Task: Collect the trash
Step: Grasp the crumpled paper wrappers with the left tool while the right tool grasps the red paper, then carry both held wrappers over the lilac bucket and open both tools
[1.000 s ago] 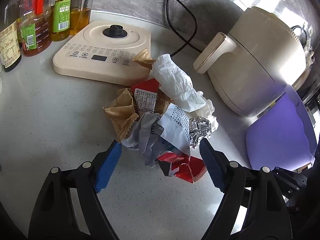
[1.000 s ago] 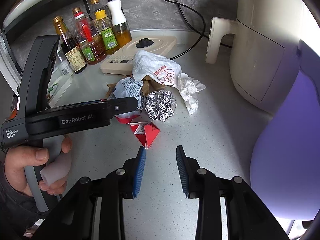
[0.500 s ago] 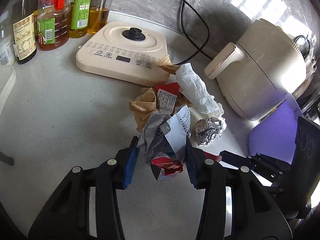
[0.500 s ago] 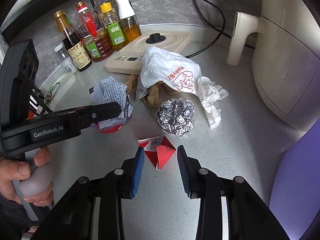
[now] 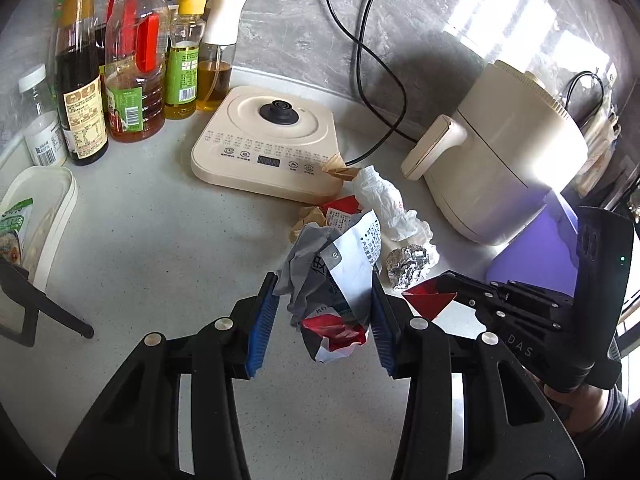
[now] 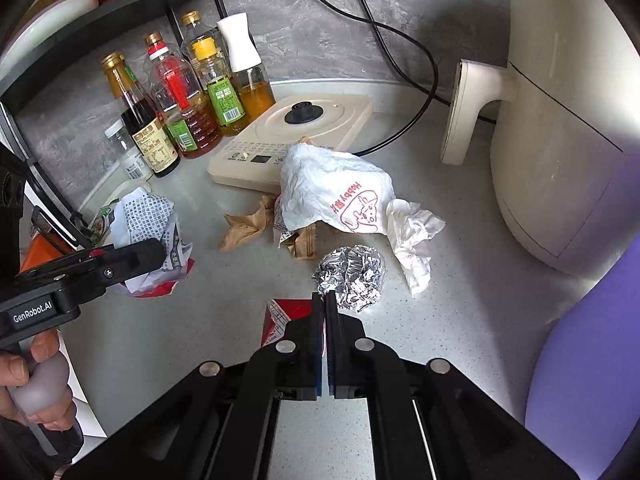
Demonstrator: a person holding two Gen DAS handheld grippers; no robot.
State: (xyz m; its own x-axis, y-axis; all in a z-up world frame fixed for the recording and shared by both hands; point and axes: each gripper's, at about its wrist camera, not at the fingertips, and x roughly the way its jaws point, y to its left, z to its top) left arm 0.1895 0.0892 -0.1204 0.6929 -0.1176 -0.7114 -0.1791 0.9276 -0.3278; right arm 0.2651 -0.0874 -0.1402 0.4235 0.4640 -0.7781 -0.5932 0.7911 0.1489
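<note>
Two grippers work beside the cooker (image 5: 276,148). Left gripper (image 5: 320,312) clamps a crumpled wrapper (image 5: 340,276), lifted off the counter (image 5: 160,248) in front of the cooker. Right gripper (image 6: 325,300) has just closed, pinching a red carton scrap (image 6: 280,316) near the foil ball (image 6: 352,276).

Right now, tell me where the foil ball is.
The foil ball lies on the counter, just ahead of the right gripper, beside the white bag.

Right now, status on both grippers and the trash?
Left gripper clamped on crumpled wrapper. Right gripper just closed on red scrap. Foil ball beside it.
</note>
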